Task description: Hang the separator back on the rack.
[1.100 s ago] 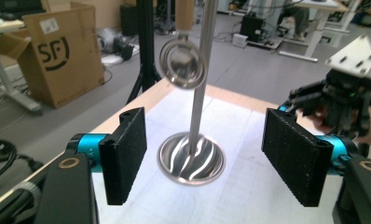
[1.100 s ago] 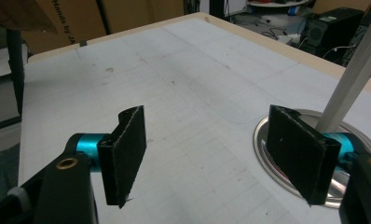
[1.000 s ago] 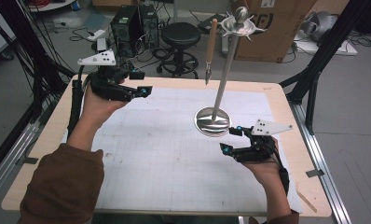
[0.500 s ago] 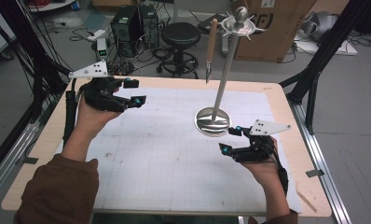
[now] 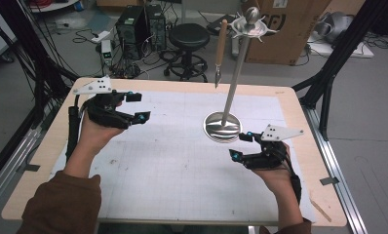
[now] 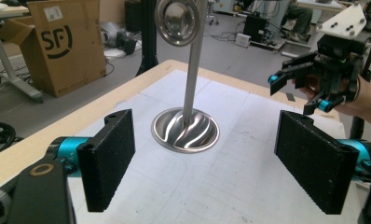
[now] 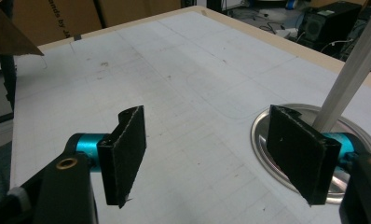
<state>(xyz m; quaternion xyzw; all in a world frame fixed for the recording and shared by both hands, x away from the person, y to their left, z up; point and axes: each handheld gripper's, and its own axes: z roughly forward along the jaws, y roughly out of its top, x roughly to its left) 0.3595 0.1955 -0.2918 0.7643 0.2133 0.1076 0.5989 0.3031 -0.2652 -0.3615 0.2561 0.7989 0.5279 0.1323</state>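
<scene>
On the tabletop (image 5: 182, 161), the utensil stand (image 5: 223, 127) sits right of centre, one tool (image 5: 220, 48) hanging from its top. Left gripper (image 5: 133, 107) jaws have just been opening, empty; right gripper (image 5: 242, 146) jaws stand apart, empty, beside the base for access.

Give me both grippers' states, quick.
Left gripper: open, holding nothing; its jaws have just been opening.
Right gripper: open, holding nothing, beside the stand.
</scene>
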